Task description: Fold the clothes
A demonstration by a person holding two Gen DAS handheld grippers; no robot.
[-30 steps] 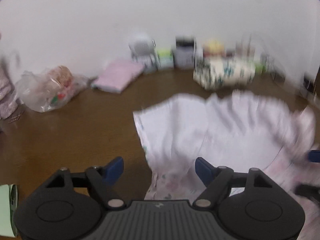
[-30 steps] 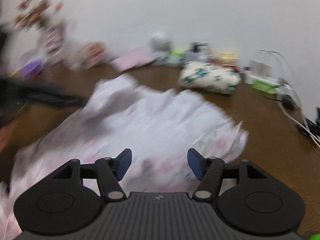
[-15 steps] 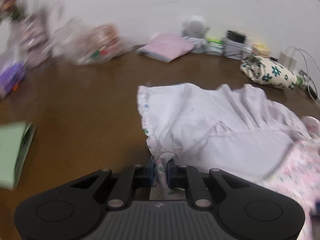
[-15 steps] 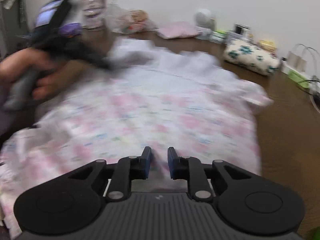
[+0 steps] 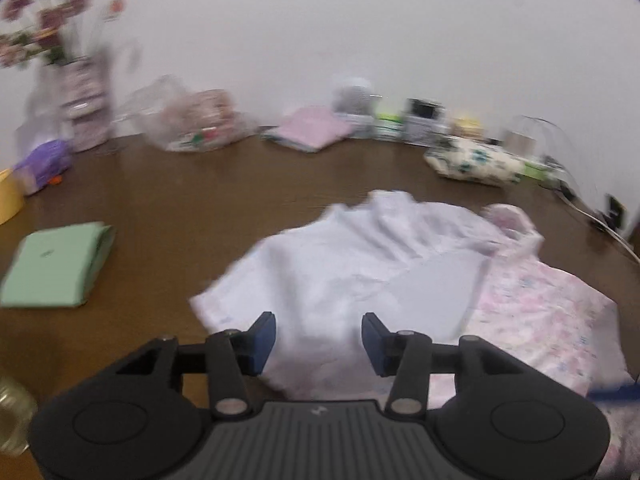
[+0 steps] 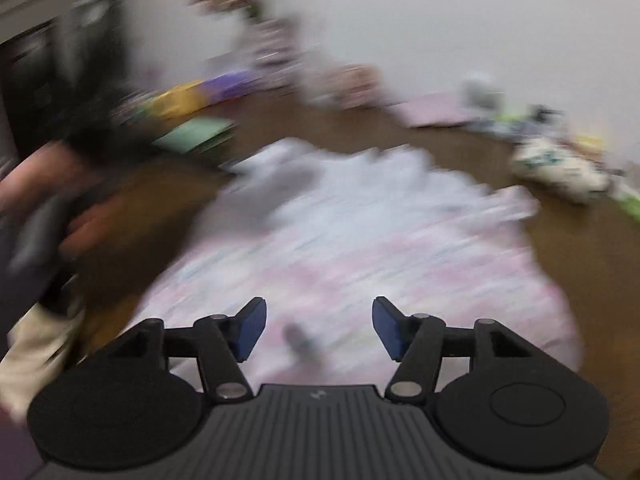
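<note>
A pale floral garment (image 5: pixel 360 264) lies on the brown table (image 5: pixel 180 216), its white inner side folded over the pink printed part (image 5: pixel 540 312). My left gripper (image 5: pixel 318 338) hovers open over the garment's near edge, nothing between its blue pads. In the blurred right wrist view the same garment (image 6: pixel 360 240) spreads ahead. The right gripper (image 6: pixel 318 330) is open above its pink printed near part. A hand (image 6: pixel 48 200) holding the other gripper shows at the left.
A folded green cloth (image 5: pixel 56 268) lies at the left and a folded pink cloth (image 5: pixel 312 128) at the back. A plastic bag (image 5: pixel 192 124), flower vase (image 5: pixel 80 112), floral pouch (image 5: pixel 476 164), small boxes and cables (image 5: pixel 592 212) line the far wall.
Both grippers were shut on the garment's edge half a second ago; both have opened and let it go. The garment now lies folded, and both views have shifted.
</note>
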